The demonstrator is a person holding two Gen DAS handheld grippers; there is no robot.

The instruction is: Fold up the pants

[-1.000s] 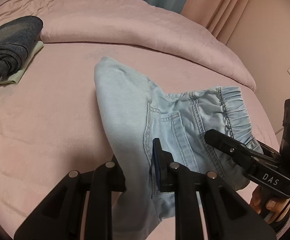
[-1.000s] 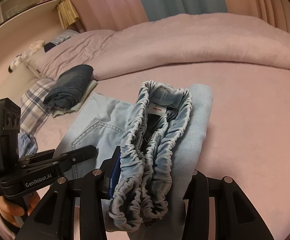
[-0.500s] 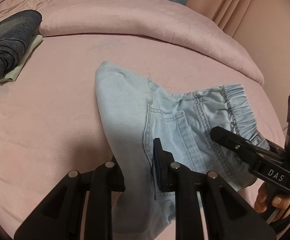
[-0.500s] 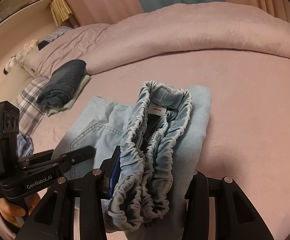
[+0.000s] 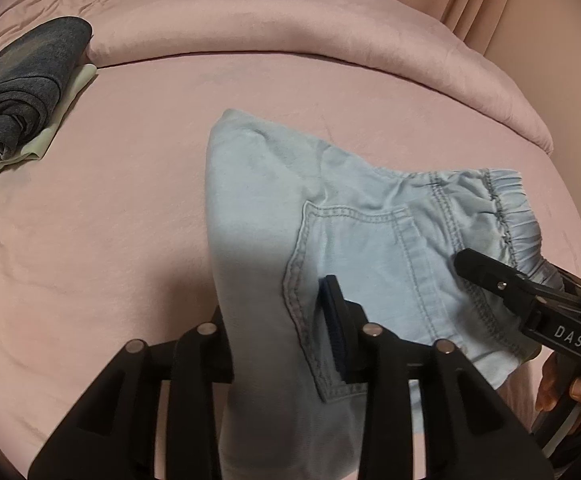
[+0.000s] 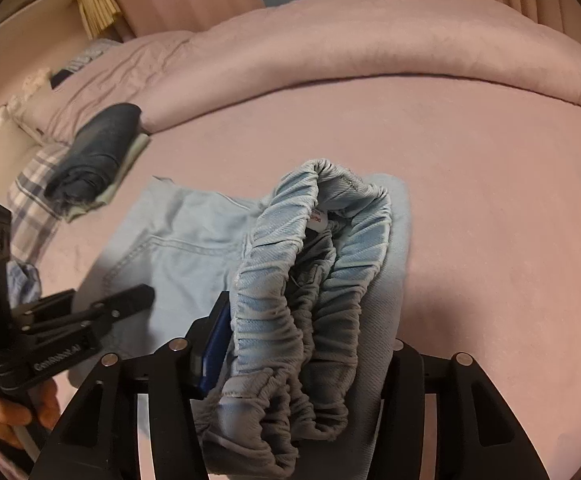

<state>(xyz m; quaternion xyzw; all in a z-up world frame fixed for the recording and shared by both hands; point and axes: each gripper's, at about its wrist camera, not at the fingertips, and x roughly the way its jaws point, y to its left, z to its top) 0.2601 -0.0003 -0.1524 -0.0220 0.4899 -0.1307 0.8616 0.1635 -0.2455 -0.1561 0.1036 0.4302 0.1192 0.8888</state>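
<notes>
Both your grippers have just been opening. The left gripper [image 5: 278, 320] has let go of the pants [image 5: 330, 240], which lie between its fingers on the bed [image 5: 90, 240]. The right gripper [image 6: 306, 332] is loosening too, waistband [image 6: 310, 280] between. This fold looks laid down.
</notes>
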